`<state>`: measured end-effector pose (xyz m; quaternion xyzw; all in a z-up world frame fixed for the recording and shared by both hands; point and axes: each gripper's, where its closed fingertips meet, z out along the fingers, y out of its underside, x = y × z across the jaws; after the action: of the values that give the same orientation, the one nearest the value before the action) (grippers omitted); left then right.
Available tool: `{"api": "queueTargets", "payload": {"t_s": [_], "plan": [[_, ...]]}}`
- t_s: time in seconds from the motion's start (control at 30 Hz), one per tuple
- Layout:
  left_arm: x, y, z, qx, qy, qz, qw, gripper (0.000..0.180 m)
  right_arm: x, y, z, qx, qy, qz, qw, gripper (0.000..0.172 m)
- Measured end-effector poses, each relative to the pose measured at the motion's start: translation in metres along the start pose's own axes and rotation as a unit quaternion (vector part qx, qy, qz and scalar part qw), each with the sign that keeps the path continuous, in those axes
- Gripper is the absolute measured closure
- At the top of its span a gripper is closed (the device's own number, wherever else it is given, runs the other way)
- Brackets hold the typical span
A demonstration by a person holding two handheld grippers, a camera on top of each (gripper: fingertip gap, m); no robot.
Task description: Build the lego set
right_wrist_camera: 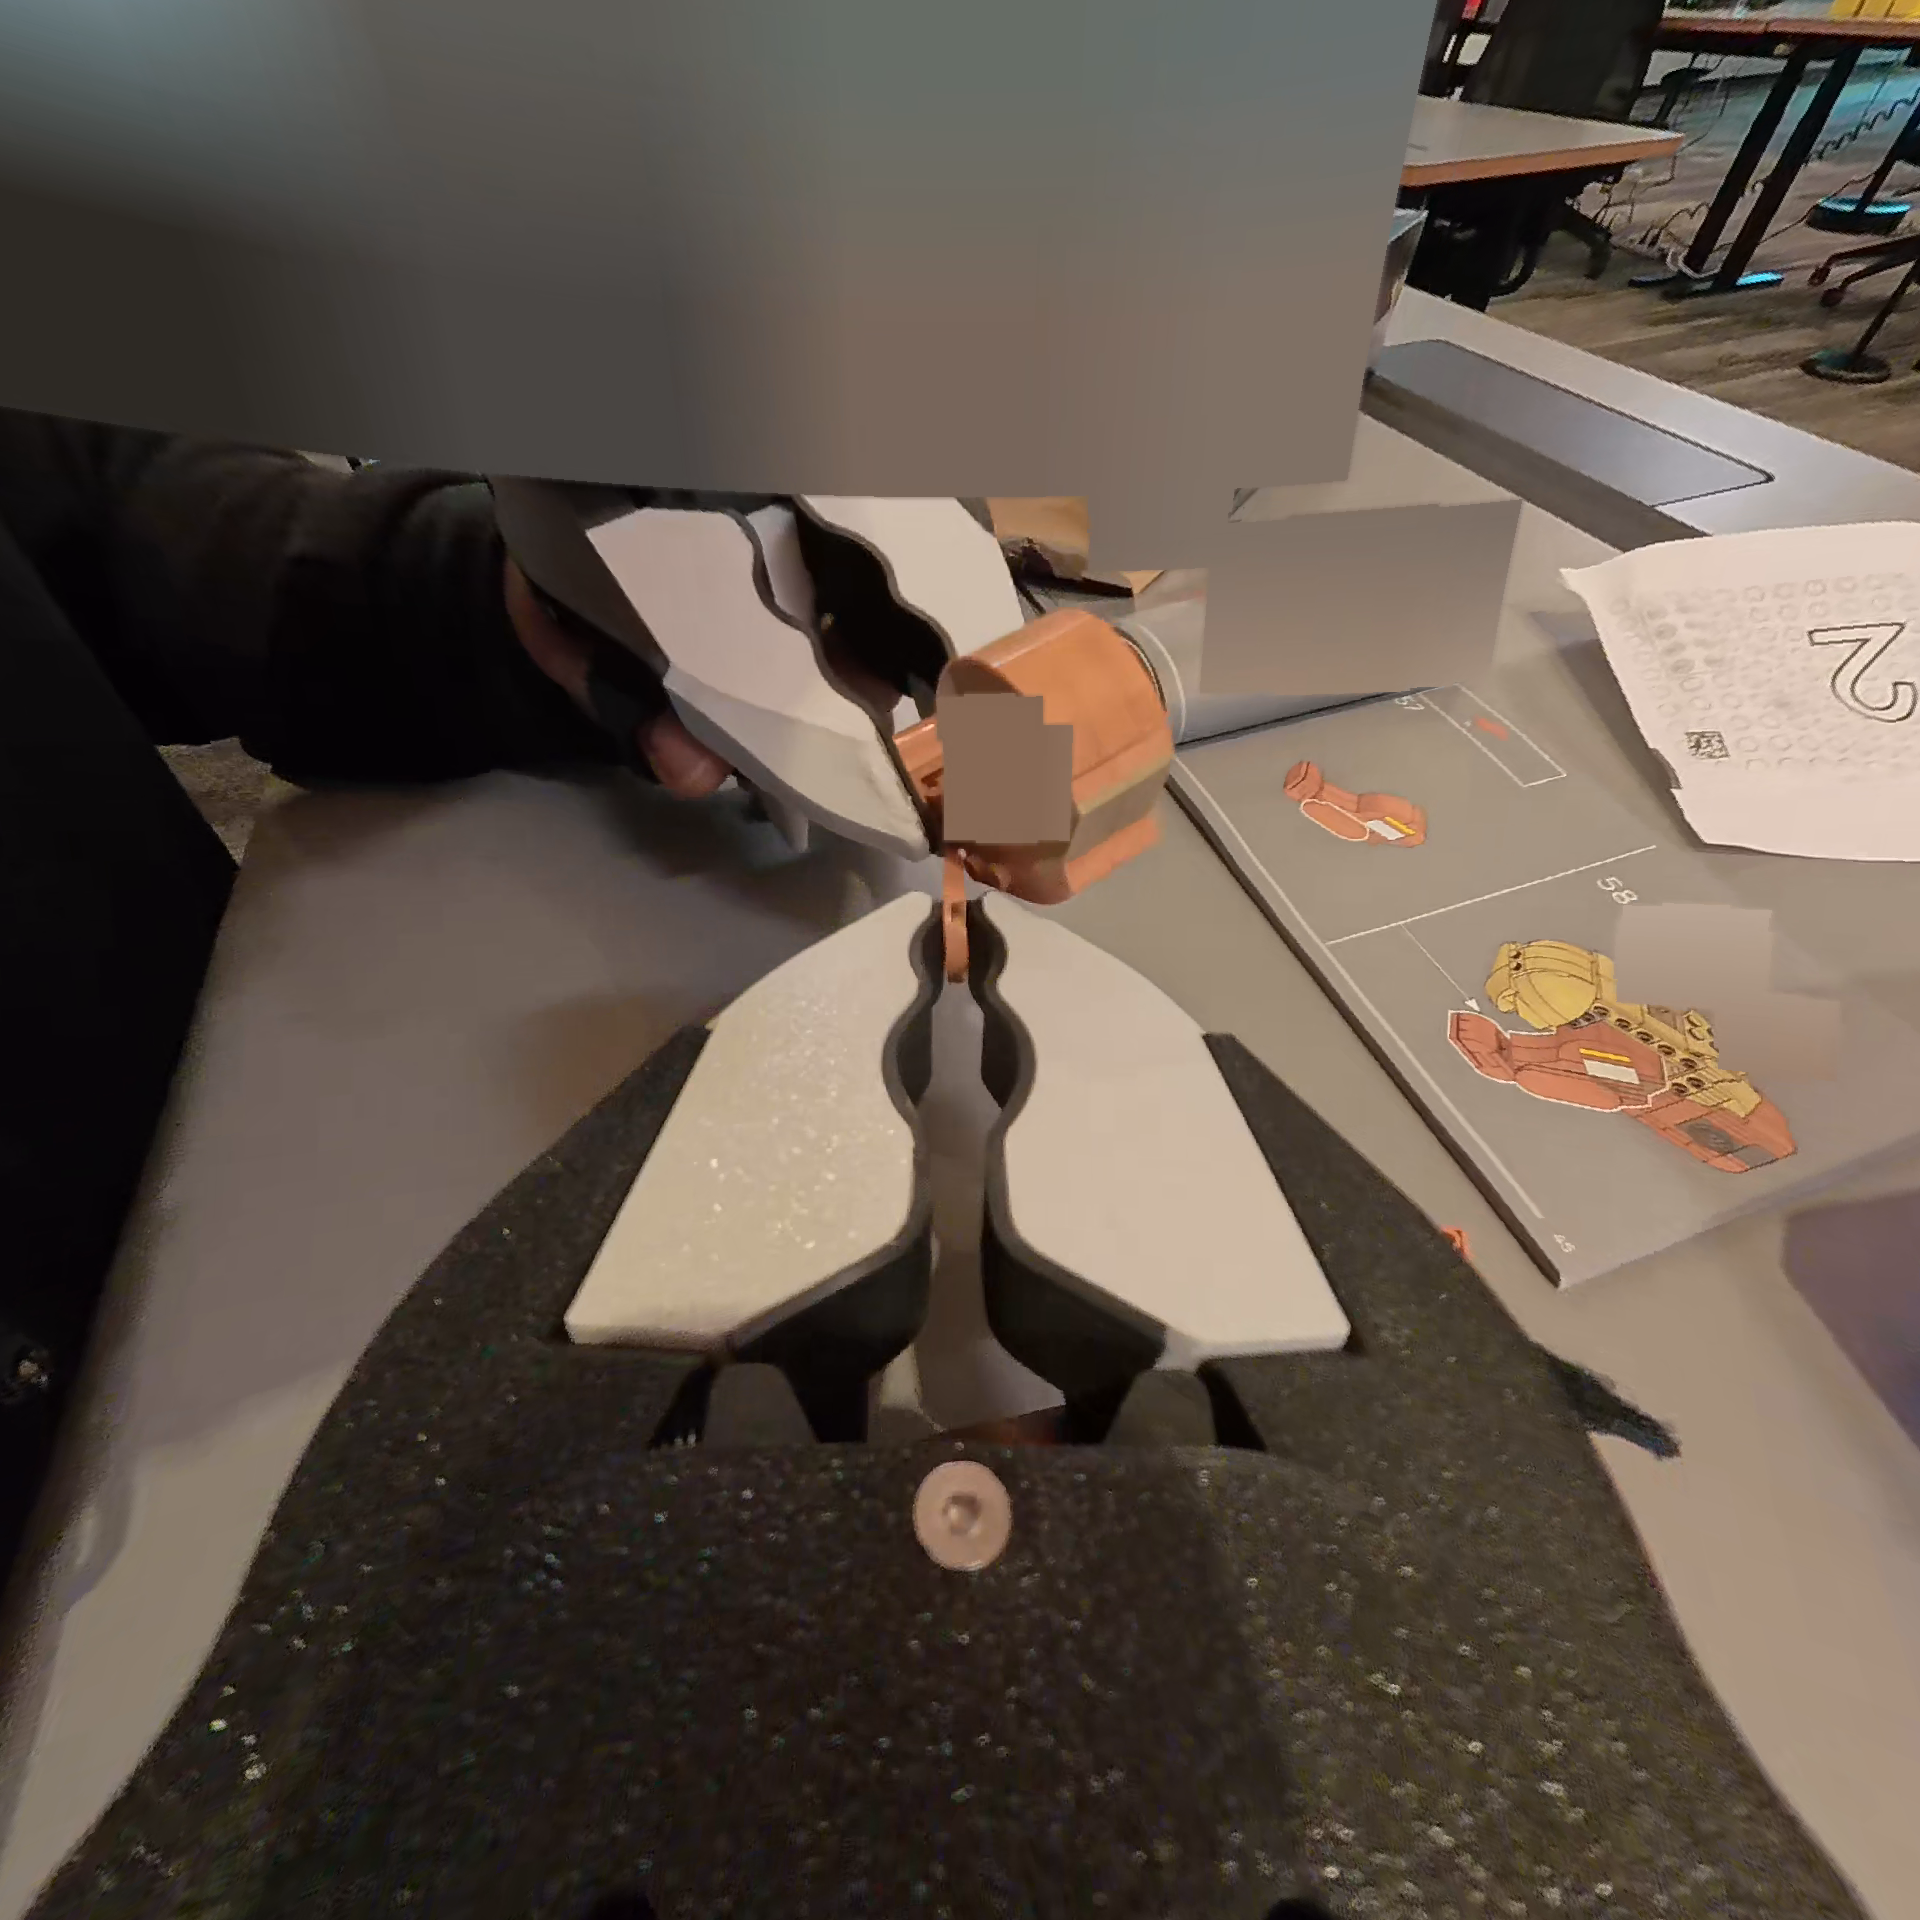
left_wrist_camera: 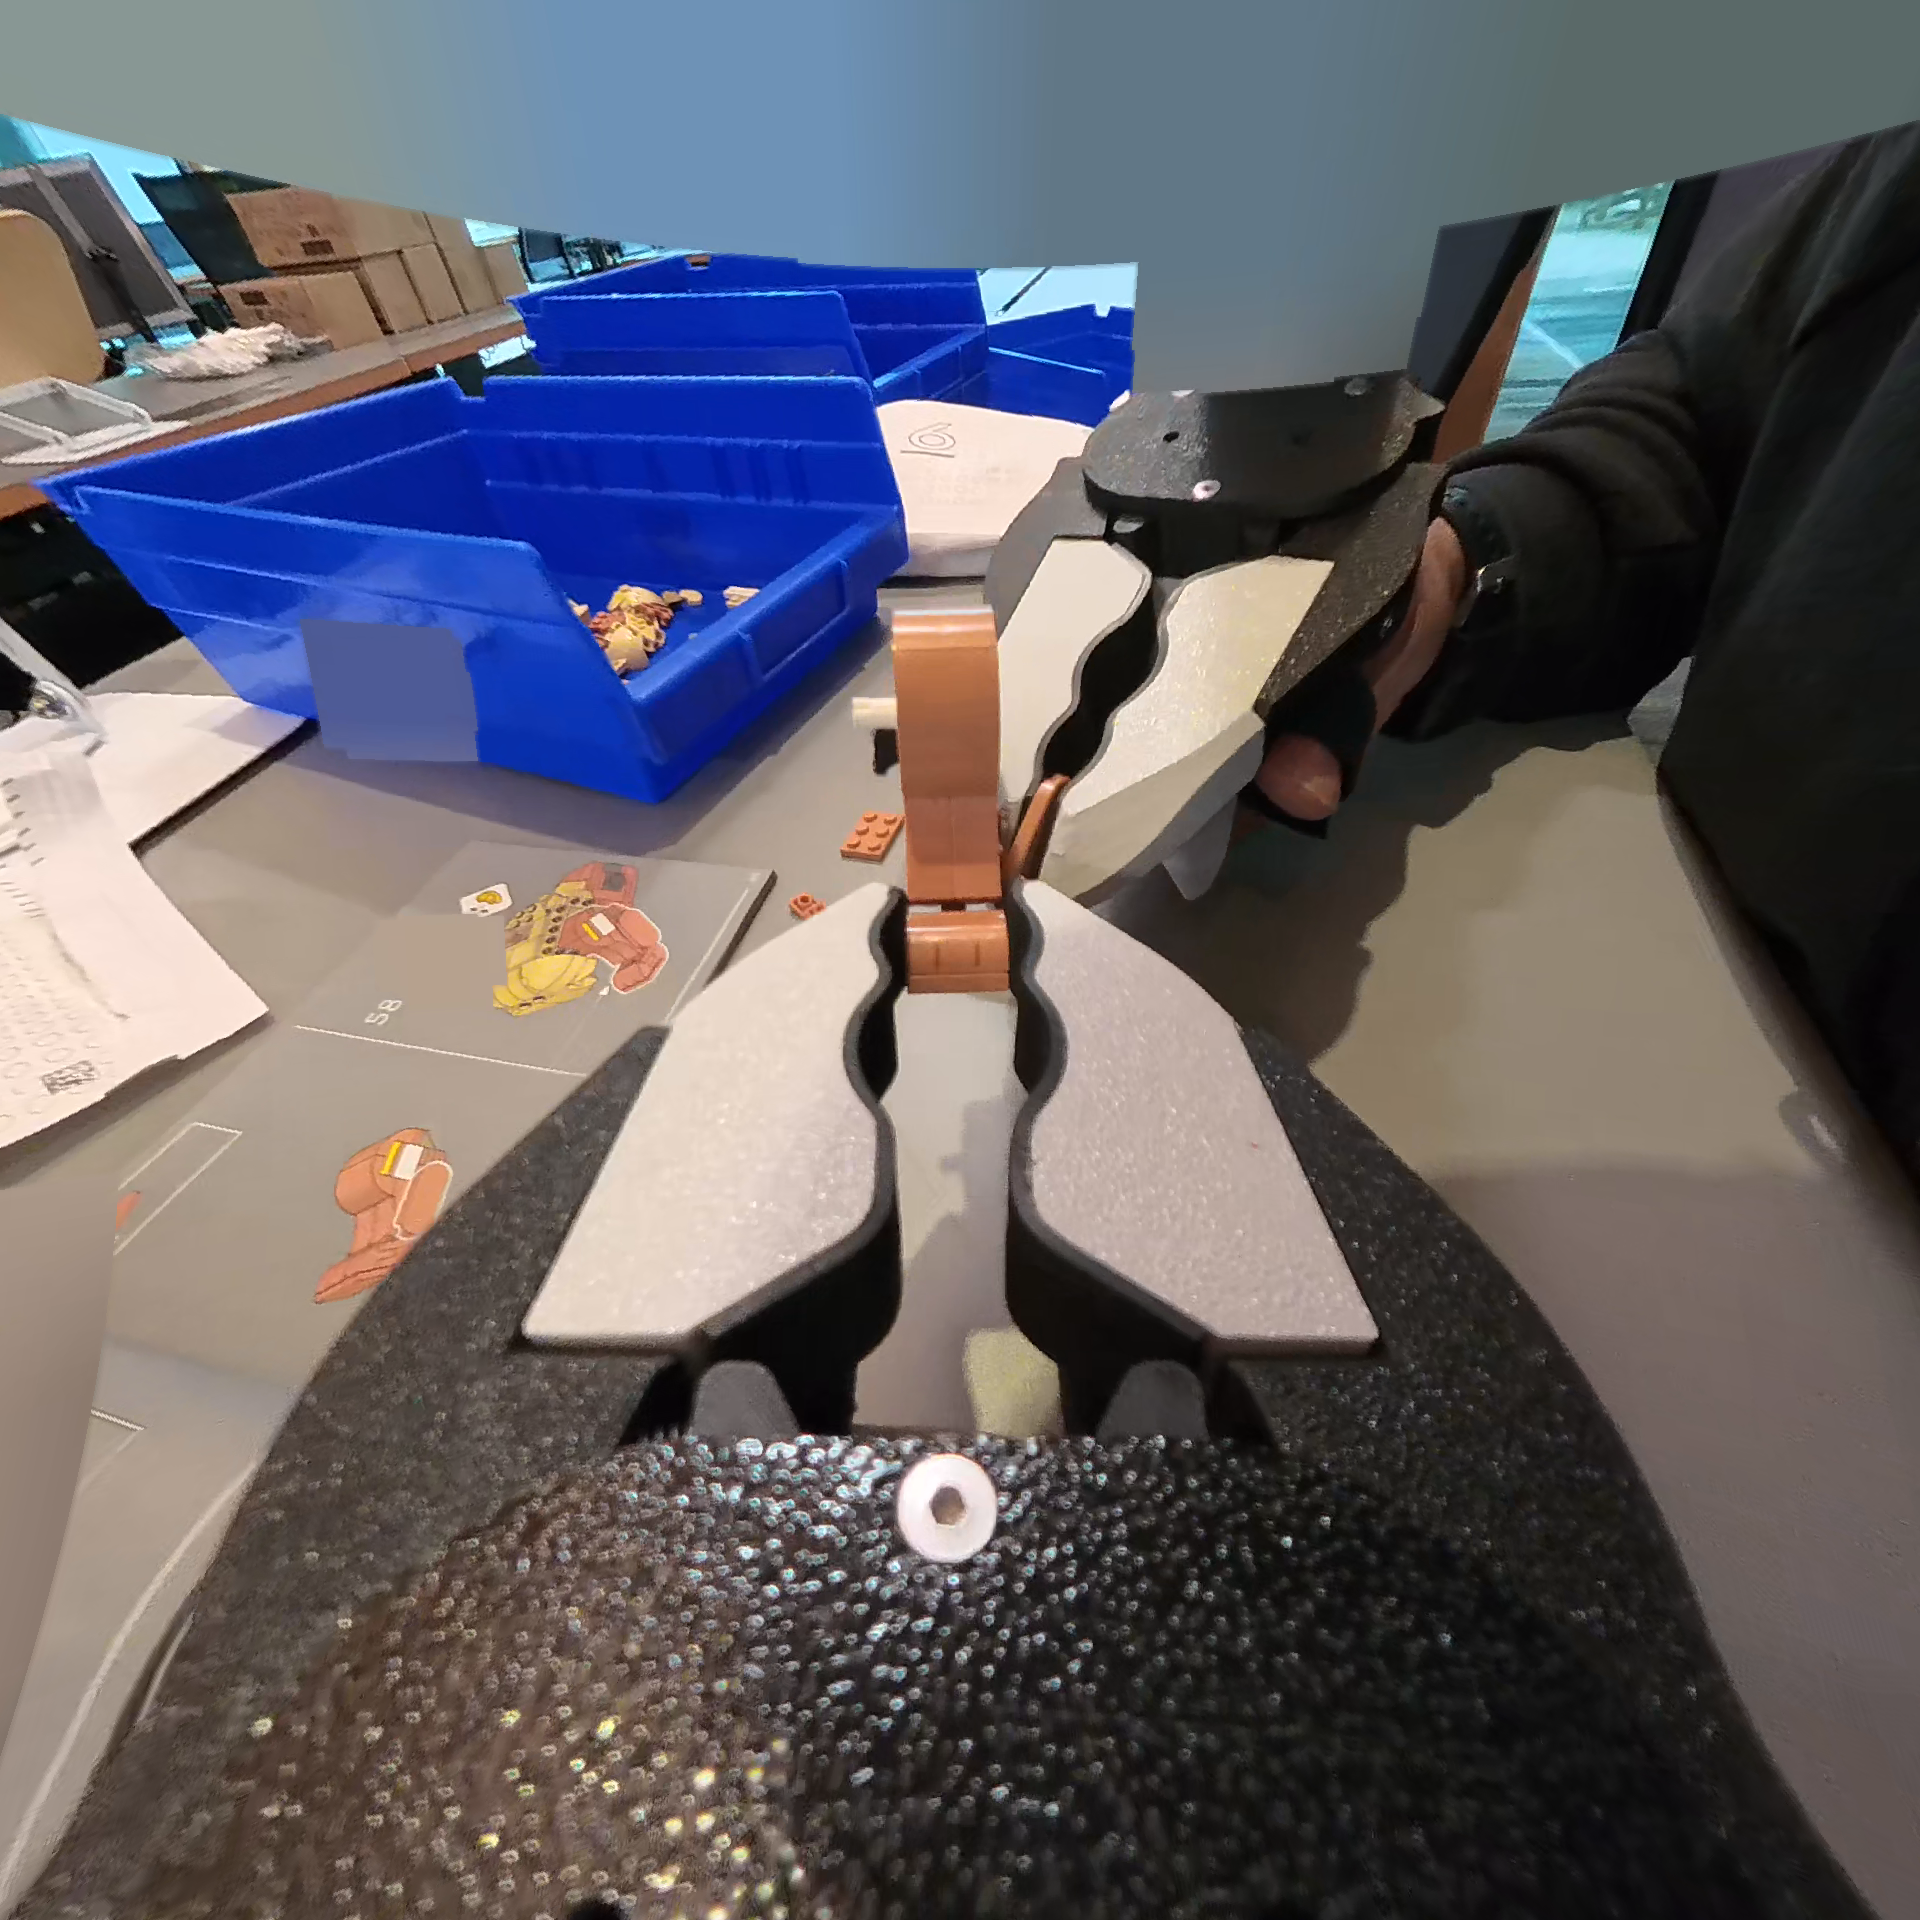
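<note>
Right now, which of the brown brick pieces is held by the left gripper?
The big rounded brown assembly, standing upright between the left gripper's fingertips. The flat studded plate and the tiny piece lie loose on the table.

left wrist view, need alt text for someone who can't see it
The left hand-held gripper clamps the base of an upright brown brick assembly above a grey table. The right hand-held gripper holds a thin brown piece against the assembly's side. A blue bin and an open instruction booklet lie to the left.

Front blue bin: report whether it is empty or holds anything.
Not empty. The front blue bin holds a small heap of tan and brown brick pieces near its low front wall; the rest of its visible floor is bare.
</note>
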<state>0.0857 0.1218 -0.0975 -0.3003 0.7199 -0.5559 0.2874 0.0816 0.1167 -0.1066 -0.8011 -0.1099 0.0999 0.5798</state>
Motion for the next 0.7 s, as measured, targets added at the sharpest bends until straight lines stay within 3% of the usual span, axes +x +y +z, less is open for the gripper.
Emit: {"api": "queueTargets", "payload": {"t_s": [0.7], "plan": [[0.001,0.006,0.001,-0.012,0.057,-0.155,0.986,0.163,-0.009,-0.002,-0.001,0.002,-0.058,0.048,0.997,0.169]]}}
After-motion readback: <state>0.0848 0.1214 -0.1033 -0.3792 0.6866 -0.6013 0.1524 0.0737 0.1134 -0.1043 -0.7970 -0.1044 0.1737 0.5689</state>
